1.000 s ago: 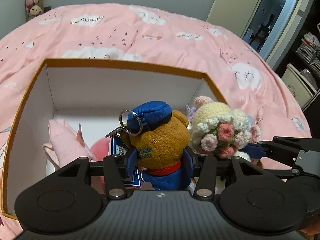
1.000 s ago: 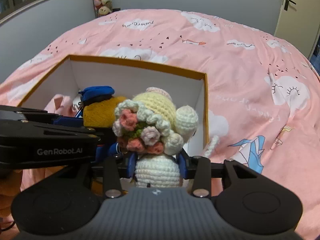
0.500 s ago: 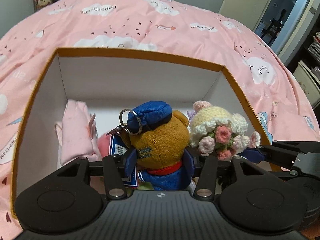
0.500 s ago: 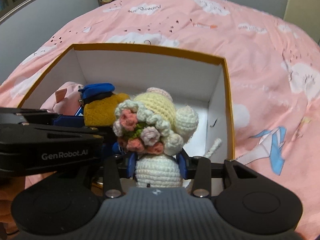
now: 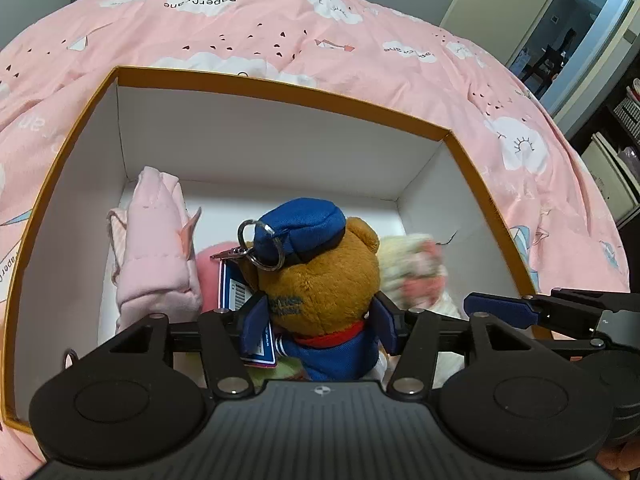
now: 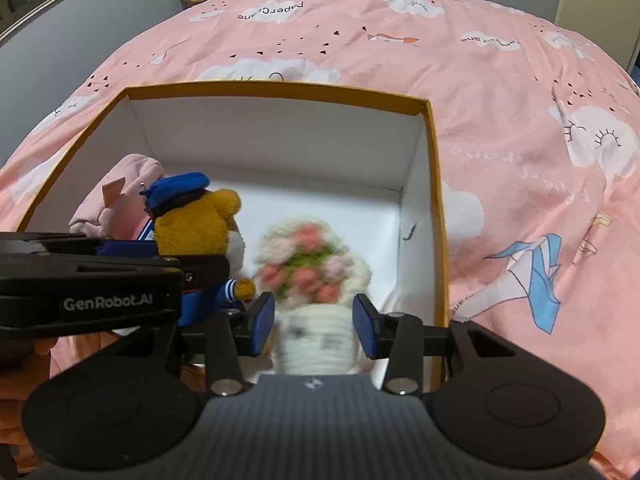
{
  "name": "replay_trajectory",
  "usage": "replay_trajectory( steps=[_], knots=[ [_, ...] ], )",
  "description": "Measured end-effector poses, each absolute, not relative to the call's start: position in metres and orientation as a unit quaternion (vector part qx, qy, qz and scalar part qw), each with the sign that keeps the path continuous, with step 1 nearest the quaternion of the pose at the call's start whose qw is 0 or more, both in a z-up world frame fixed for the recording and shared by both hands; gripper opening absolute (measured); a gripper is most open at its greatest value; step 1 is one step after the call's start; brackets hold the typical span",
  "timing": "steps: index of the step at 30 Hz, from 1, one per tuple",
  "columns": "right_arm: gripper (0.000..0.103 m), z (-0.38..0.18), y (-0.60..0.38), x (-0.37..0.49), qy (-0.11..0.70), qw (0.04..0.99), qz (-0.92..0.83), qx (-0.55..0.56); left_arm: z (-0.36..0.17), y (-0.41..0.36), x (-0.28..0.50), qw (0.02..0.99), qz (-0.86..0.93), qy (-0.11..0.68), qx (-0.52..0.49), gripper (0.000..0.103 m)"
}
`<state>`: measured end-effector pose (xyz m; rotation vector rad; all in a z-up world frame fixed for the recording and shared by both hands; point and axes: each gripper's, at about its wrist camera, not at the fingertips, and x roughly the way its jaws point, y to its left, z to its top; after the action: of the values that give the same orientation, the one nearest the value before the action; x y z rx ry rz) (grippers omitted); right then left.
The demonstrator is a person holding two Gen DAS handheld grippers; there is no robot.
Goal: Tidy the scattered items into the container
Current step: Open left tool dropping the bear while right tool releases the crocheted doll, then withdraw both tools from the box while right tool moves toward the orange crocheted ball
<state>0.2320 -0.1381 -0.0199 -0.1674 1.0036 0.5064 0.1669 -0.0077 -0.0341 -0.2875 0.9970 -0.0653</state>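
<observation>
Box (image 5: 280, 92), white inside with an orange rim, sits on the pink quilt (image 5: 248, 28) and already holds a folded pink cloth (image 5: 156, 248) at its left side, with something red-pink partly hidden beside it.

Both tongs are over the box. The left gripper (image 5: 320, 322) has the bear (image 5: 320, 280) (blue cap, key ring) between its jaws, which are opening; the pads appear to be just off the bear's sides, so I judge it as being let go. The right gripper (image 6: 314, 322) has the crochet doll (image 6: 312, 272) between its pads, but there is a visible gap on each side and the doll is blurred, as if it is dropping; so this one is released too.

So two more items are going in now. On the quilt that the pictures show, no other loose item is seen, so the tidying looks nearly finished. What lies outside the views I cannot tell.
</observation>
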Motion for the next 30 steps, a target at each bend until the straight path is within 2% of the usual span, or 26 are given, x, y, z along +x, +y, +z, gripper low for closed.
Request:
replay_trajectory(
  steps=[7,12,30],
  knots=[
    [0.047,-0.016,-0.141,0.23,0.475,0.843,0.238,-0.083,-0.032,-0.007,0.164,0.869,-0.027,0.474,-0.138,0.064],
    [0.053,-0.008,-0.139,0.223,0.459,0.851,0.236,-0.094,-0.025,-0.005,0.159,0.878,-0.012,0.46,-0.131,0.065],
    [0.053,0.019,-0.14,0.202,0.42,0.866,0.254,-0.093,0.012,0.01,0.135,0.896,-0.027,0.424,-0.127,0.065]
  ],
)
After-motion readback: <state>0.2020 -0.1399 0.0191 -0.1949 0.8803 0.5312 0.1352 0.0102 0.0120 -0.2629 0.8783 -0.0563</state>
